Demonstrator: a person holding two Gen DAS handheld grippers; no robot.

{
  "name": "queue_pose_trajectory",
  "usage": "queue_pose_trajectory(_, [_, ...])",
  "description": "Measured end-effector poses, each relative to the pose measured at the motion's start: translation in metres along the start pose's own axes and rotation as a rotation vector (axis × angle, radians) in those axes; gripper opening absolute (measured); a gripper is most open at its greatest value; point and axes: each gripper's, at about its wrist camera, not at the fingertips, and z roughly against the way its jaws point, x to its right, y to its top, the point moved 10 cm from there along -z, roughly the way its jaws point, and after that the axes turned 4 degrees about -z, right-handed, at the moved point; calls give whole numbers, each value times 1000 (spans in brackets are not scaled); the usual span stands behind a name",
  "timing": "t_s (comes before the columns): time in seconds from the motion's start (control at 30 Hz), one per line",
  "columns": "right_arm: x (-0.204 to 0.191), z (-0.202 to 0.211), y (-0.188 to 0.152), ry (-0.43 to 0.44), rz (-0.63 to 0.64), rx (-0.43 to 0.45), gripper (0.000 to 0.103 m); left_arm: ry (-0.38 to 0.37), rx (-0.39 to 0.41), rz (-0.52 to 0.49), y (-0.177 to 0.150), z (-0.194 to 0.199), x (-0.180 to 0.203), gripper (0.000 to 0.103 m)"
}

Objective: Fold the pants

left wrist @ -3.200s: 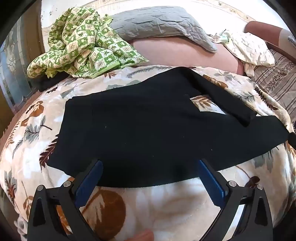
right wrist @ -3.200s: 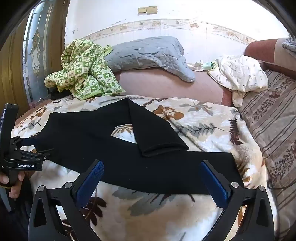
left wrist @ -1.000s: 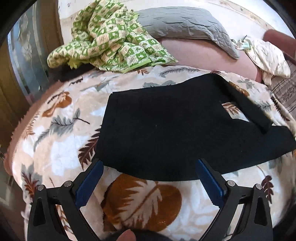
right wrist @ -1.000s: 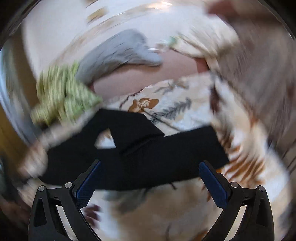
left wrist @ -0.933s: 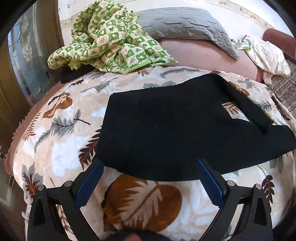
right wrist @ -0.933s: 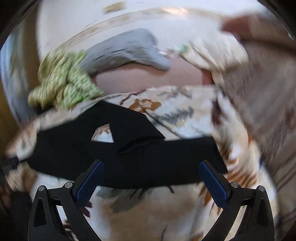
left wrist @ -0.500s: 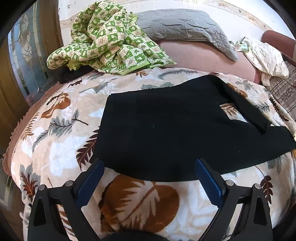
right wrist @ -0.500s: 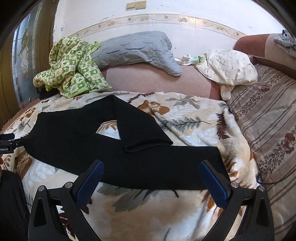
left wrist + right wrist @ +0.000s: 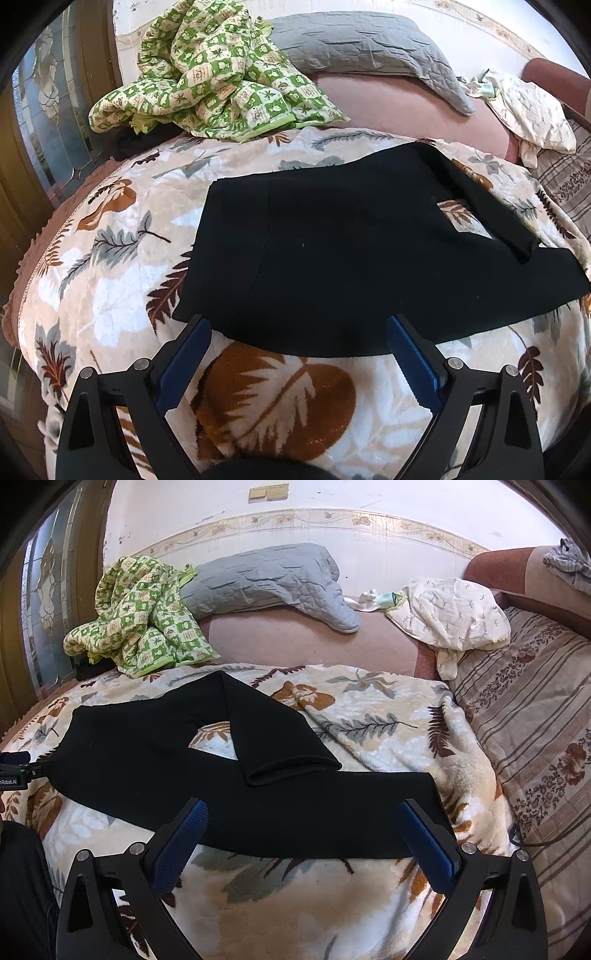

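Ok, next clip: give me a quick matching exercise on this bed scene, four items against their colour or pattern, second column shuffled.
Items:
1. pants
2. crumpled quilt
3. pillow
4. blanket under the pants

Colour or pattern:
A. cream with brown and grey leaves
B. plain black
C. green and cream checks
D. grey, quilted

Pairs: 1-B, 2-C, 3-D, 4-A

Both the left claw and the right claw are open at the near edge of the pants, gripping nothing.
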Motion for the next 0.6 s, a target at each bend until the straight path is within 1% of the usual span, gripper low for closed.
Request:
queue_pose_trajectory(0.23, [2, 1, 1, -4, -3, 4, 102, -5, -10, 18, -2, -2, -2, 95])
queue_pose_trajectory(0.6, [4, 2, 2, -6, -7, 8, 102, -3, -17, 17, -2, -5, -1, 95])
